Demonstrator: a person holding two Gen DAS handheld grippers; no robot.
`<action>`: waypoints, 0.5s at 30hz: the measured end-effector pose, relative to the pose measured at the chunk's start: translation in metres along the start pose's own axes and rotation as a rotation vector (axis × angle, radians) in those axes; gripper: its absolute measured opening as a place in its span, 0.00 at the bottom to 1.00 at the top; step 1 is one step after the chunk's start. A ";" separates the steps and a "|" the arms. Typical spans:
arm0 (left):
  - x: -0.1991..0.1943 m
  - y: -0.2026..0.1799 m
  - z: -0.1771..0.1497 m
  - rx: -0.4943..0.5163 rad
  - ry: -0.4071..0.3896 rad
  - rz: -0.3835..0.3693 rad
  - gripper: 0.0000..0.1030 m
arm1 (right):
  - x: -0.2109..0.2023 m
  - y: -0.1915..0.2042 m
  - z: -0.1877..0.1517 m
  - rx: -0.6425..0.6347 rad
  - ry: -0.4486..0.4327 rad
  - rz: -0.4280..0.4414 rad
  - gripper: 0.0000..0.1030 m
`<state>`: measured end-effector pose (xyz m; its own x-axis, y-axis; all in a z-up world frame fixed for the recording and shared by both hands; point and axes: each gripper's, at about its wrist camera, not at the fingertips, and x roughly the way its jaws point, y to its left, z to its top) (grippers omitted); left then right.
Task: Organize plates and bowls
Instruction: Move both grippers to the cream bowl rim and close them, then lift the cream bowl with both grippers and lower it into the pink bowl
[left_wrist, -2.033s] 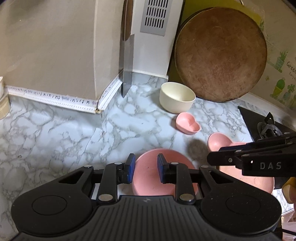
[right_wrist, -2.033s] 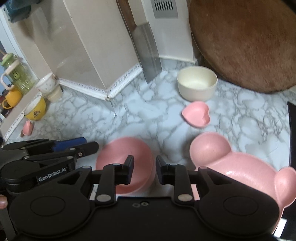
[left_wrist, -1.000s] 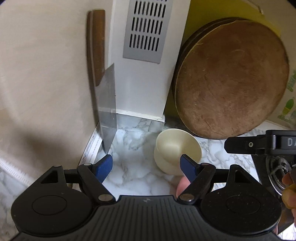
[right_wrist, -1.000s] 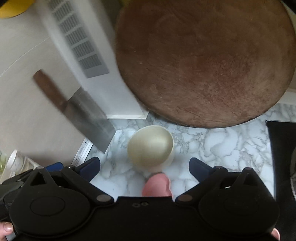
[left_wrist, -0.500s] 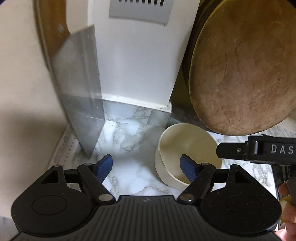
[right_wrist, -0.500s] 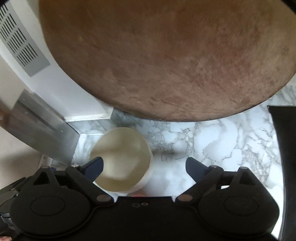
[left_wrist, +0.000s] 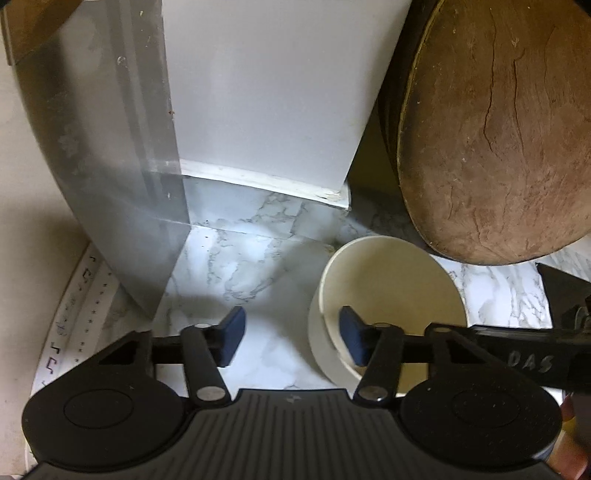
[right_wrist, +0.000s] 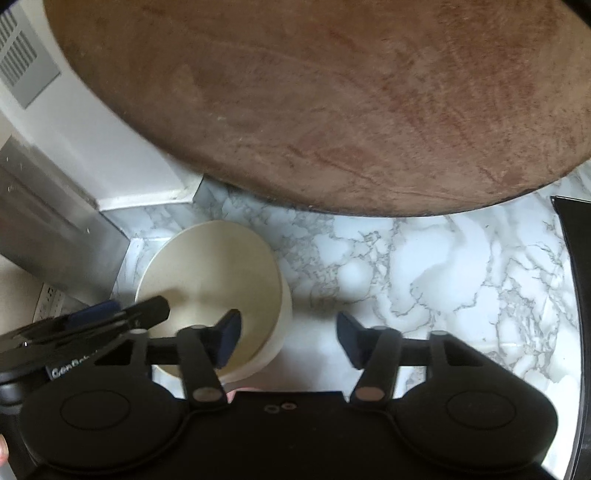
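Note:
A cream bowl (left_wrist: 388, 280) stands upright on the marble counter near the back corner; it also shows in the right wrist view (right_wrist: 210, 273). My left gripper (left_wrist: 291, 339) is open and straddles the bowl's left wall, its right finger inside the bowl and its left finger outside. My right gripper (right_wrist: 288, 339) is open and straddles the bowl's right wall, its left finger inside and its right finger over the counter. Neither is closed on the rim.
A large round wooden board (left_wrist: 498, 129) leans on the wall just behind the bowl, also in the right wrist view (right_wrist: 314, 92). A cleaver blade (left_wrist: 99, 155) hangs at the left. A white vented box (left_wrist: 266, 92) stands behind. A black stove edge (right_wrist: 576, 295) is at the right.
Both grippers moved forward from the pink dishes to the cream bowl and opened. In the last half second both narrowed their opening and came down over the bowl's rim.

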<state>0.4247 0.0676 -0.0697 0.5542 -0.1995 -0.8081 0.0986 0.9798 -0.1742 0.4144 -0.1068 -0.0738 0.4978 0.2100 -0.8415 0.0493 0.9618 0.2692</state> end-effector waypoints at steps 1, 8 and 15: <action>0.000 -0.001 0.001 -0.001 -0.001 -0.005 0.38 | 0.000 0.002 0.000 -0.008 -0.003 0.000 0.43; 0.001 -0.008 0.003 0.020 0.003 -0.014 0.18 | 0.003 0.014 -0.006 -0.076 -0.009 0.004 0.26; -0.003 -0.013 0.001 0.048 0.001 -0.001 0.13 | 0.001 0.022 -0.008 -0.119 -0.015 -0.014 0.20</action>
<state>0.4229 0.0557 -0.0648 0.5535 -0.2003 -0.8084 0.1389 0.9793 -0.1475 0.4091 -0.0841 -0.0727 0.5107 0.1941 -0.8375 -0.0461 0.9790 0.1988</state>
